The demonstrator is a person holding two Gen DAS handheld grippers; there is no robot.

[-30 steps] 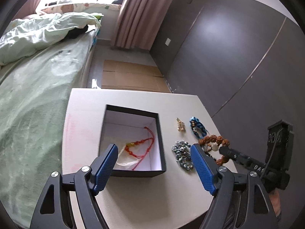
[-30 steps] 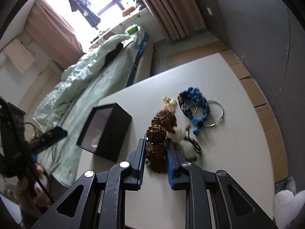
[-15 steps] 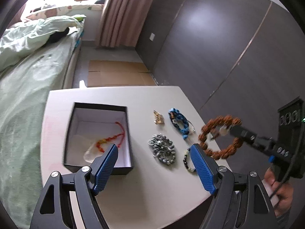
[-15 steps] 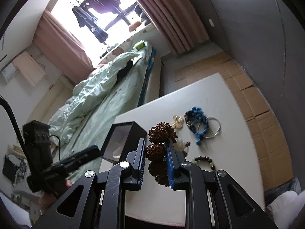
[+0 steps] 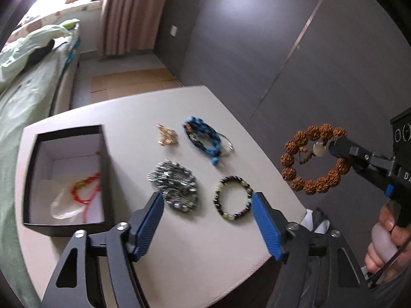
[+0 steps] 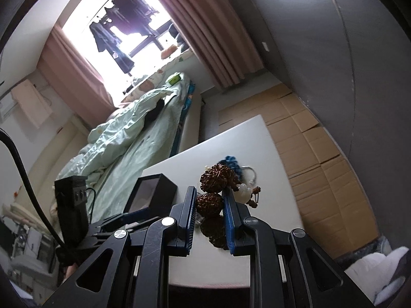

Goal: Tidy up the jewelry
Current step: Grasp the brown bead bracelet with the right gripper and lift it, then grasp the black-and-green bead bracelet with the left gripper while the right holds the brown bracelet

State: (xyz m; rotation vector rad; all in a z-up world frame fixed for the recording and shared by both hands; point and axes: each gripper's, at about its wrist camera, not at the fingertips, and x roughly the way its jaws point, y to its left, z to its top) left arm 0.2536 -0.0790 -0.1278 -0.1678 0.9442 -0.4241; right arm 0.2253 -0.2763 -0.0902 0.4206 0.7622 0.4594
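My right gripper [image 6: 209, 202] is shut on a brown seed-bead bracelet [image 6: 213, 179] and holds it in the air past the table's right edge; it also shows in the left wrist view [image 5: 312, 159]. My left gripper [image 5: 208, 222] is open and empty above the table's near side. An open black box [image 5: 65, 177] with a red cord bracelet [image 5: 86, 188] inside sits at the left. On the table lie a silver chain pile [image 5: 176, 186], a dark bead bracelet [image 5: 232, 197], a blue braided bracelet [image 5: 204, 142] and a gold piece [image 5: 167, 134].
The white table [image 5: 179, 251] stands beside a bed with green bedding [image 5: 15, 107]. Flattened cardboard [image 6: 316, 151] covers the floor behind it. A grey wall [image 5: 257, 38] runs along the right.
My right gripper has lifted the brown bracelet off the table and carried it up and to the right. The left gripper's view has swung right, so the box sits further left.
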